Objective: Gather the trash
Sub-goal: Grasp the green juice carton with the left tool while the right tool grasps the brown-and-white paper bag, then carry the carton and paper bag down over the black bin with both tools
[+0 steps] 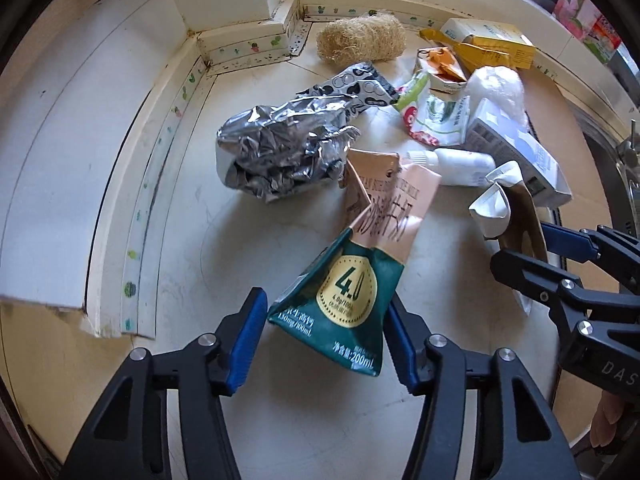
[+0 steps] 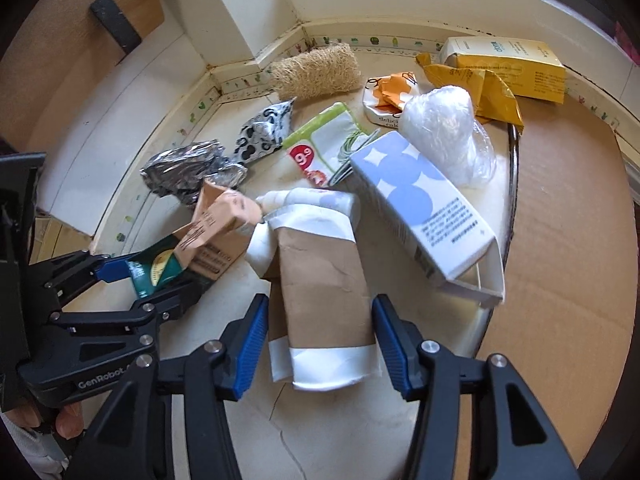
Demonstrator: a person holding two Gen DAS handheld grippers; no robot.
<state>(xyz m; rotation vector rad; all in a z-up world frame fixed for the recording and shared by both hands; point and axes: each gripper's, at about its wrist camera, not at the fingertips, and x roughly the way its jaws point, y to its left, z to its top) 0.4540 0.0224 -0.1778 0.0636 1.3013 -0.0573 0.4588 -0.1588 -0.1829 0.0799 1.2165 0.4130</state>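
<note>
Left wrist view: my left fingers (image 1: 326, 336) straddle the crumpled green-and-pink milk carton (image 1: 352, 272), blue pads at its green base; whether they press it I cannot tell. Its long axis runs straight ahead.

Right wrist view: my right fingers (image 2: 318, 344), spread, flank the flattened brown-and-white paper cup (image 2: 324, 300) on the tabletop (image 2: 344, 432), lengthwise ahead, untouched.

Green-pink milk carton (image 1: 352, 280); brown-white paper cup (image 2: 320, 300); silver foil (image 1: 280, 152); blue-dotted box (image 2: 424, 208).
</note>
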